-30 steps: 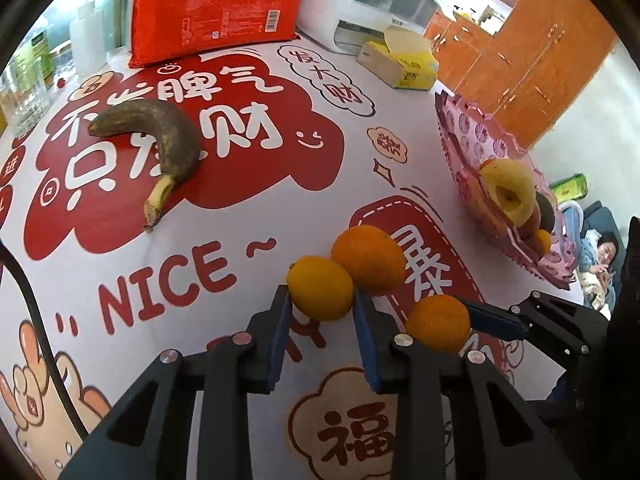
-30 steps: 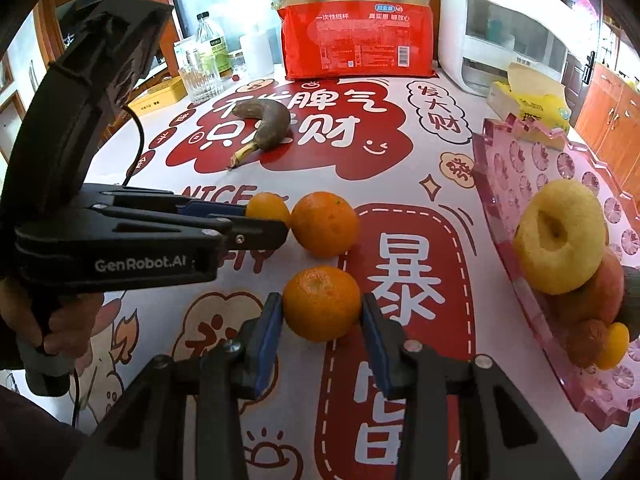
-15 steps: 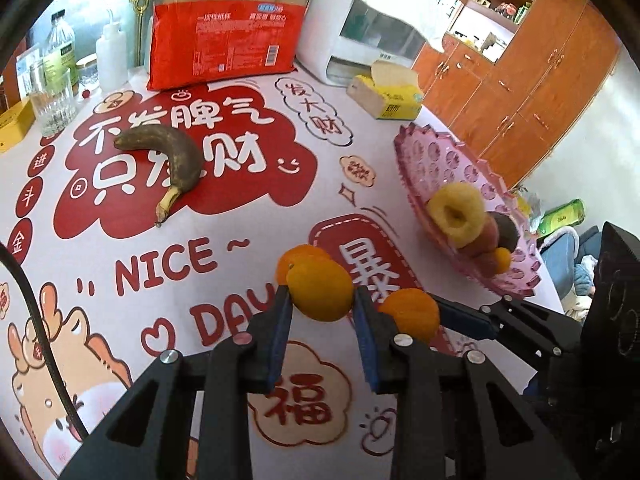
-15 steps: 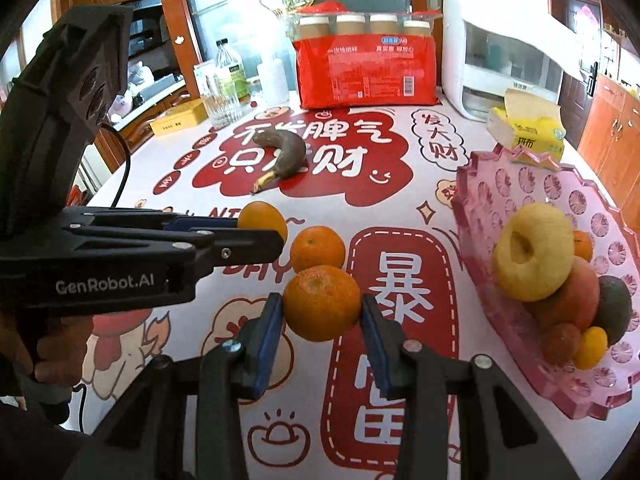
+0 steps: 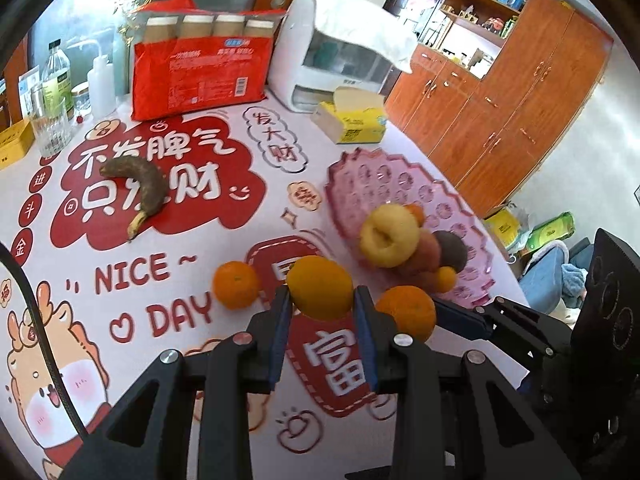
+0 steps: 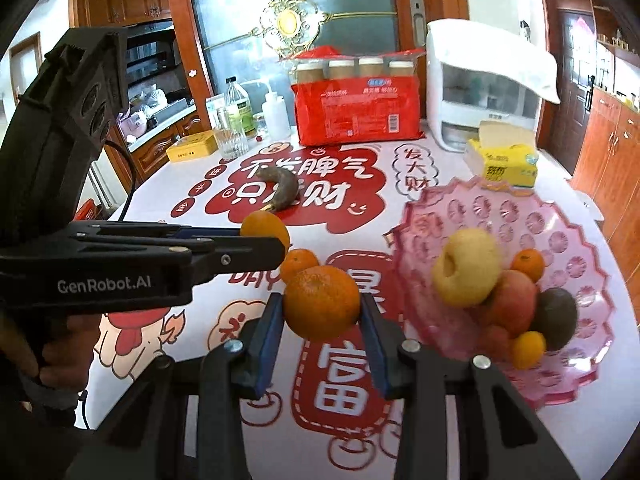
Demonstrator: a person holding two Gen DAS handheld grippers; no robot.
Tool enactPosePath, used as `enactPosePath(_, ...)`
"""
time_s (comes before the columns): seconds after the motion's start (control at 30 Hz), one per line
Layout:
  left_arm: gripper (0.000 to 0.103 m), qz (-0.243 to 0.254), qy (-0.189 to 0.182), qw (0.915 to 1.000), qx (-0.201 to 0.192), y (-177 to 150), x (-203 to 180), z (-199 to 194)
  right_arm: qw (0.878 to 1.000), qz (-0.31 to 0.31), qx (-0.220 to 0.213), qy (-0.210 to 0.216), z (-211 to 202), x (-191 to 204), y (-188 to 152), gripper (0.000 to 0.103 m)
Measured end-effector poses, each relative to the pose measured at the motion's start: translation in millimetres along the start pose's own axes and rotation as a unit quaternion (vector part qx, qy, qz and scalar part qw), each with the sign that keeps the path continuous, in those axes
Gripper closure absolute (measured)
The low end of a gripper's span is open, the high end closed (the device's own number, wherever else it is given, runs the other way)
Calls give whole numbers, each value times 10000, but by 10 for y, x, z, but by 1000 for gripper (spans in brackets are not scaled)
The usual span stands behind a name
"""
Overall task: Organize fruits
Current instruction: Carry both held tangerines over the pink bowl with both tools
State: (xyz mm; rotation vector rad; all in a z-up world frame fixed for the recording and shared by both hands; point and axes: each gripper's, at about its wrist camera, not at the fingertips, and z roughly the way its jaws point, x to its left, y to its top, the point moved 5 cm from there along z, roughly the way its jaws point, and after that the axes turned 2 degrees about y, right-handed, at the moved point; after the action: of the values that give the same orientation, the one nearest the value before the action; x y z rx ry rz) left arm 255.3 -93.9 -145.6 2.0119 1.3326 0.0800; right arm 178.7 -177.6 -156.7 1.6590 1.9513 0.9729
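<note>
My left gripper (image 5: 320,298) is shut on a yellow-orange citrus fruit (image 5: 320,286) held above the table; the same fruit (image 6: 265,229) shows at that gripper's tip in the right wrist view. Just to its right, my right gripper (image 6: 322,312) is shut on an orange mandarin (image 6: 322,306), also seen from the left wrist (image 5: 406,312). A third mandarin (image 5: 235,284) lies on the printed tablecloth below. The pink fruit tray (image 6: 472,208) at the right holds a yellow apple (image 6: 466,272) and several other fruits. A dark overripe banana (image 5: 140,186) lies further back.
At the table's far side stand a red pack of paper cups (image 5: 200,68), a white appliance (image 5: 340,48), a yellow tissue box (image 5: 350,124), bottles and a glass (image 5: 54,128). Wooden cabinets (image 5: 520,92) line the right. A hand (image 6: 60,356) grips the left tool.
Both grippers have risen from the table with their fruits and drawn back, so more of the room shows. The third mandarin stayed on the cloth.
</note>
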Motion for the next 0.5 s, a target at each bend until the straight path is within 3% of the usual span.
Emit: enactPosePath(0.5,73,48,-92,9999,-133,131,-929,217,9999,-118,-108,-64,-477,-777,9,65)
